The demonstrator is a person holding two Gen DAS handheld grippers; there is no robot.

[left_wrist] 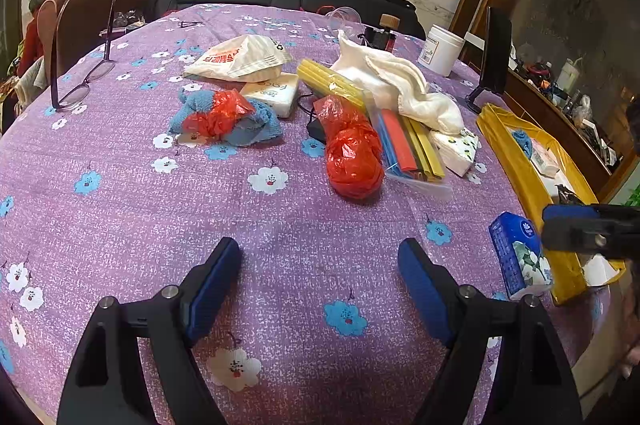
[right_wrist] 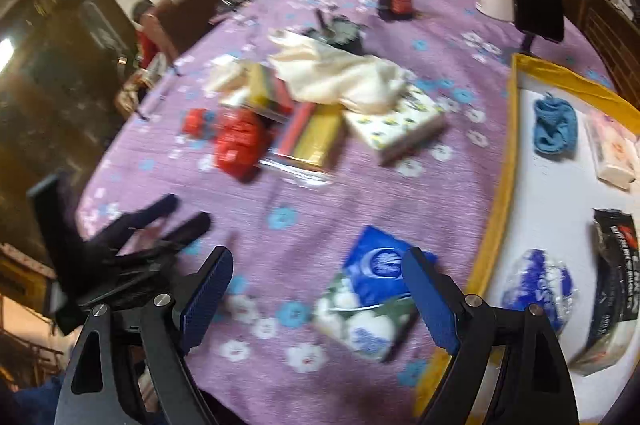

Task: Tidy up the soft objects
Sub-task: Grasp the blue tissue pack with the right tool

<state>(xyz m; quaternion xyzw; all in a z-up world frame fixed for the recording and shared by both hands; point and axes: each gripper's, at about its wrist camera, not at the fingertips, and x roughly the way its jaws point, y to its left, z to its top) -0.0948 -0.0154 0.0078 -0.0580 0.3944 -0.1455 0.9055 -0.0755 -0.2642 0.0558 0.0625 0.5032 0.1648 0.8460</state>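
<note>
My left gripper (left_wrist: 320, 285) hangs open over bare purple floral cloth, with nothing between its fingers. A blue tissue pack (left_wrist: 520, 257) lies on the cloth beside the yellow-rimmed tray (left_wrist: 532, 181). In the right wrist view the same tissue pack (right_wrist: 372, 297) lies under my open right gripper (right_wrist: 320, 299), nearer the right finger, and the pads do not press on it. The tray (right_wrist: 500, 185) holds a blue cloth (right_wrist: 554, 129), a pink tissue pack (right_wrist: 612, 153) and two bagged items. A red plastic bag (left_wrist: 352, 153), a blue towel (left_wrist: 256, 123) and a white towel (left_wrist: 400, 81) lie mid-table.
Eyeglasses (left_wrist: 80, 85) stand at the left. A bag of coloured strips (left_wrist: 408, 145), a white jar (left_wrist: 440, 49) and a black phone stand (left_wrist: 496, 53) sit toward the back right. A person (left_wrist: 36, 25) sits beyond the table's far left edge.
</note>
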